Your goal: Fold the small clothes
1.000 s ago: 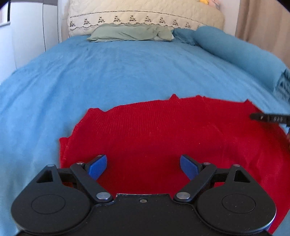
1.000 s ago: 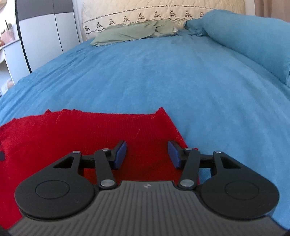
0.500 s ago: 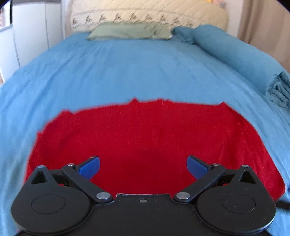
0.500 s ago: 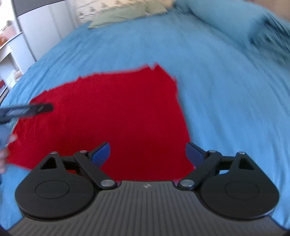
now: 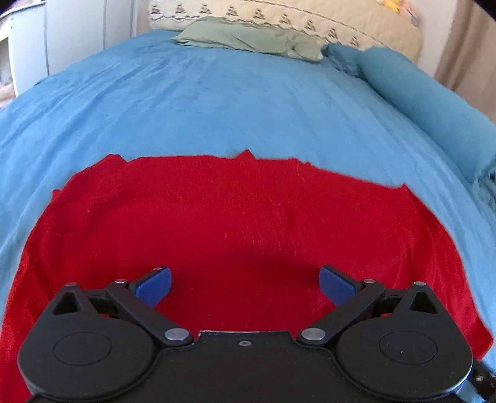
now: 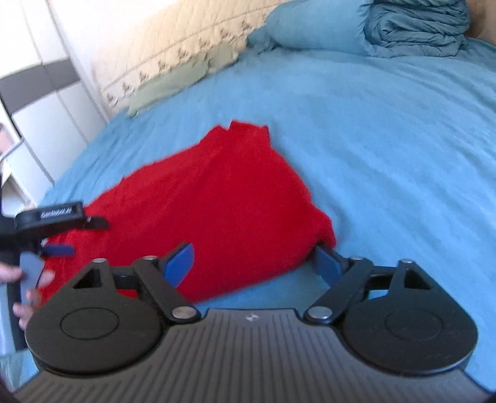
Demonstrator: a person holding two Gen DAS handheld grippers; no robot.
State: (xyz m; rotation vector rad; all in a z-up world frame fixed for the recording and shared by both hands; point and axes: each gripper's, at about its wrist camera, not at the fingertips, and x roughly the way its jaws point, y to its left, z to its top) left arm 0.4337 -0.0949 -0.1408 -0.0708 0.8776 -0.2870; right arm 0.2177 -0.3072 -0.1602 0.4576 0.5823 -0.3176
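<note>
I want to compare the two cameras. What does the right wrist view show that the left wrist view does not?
Only the right wrist view shows the folded blue duvet, the left hand-held gripper with the person's hand, and the garment's near right corner. Only the left wrist view shows the yellow item above the headboard. Both share the red knitted garment, blue bedspread and green pillow.

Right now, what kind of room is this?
Almost certainly a bedroom: a bed under a blue bedspread, a green pillow against a quilted headboard, and a red garment spread out.
</note>
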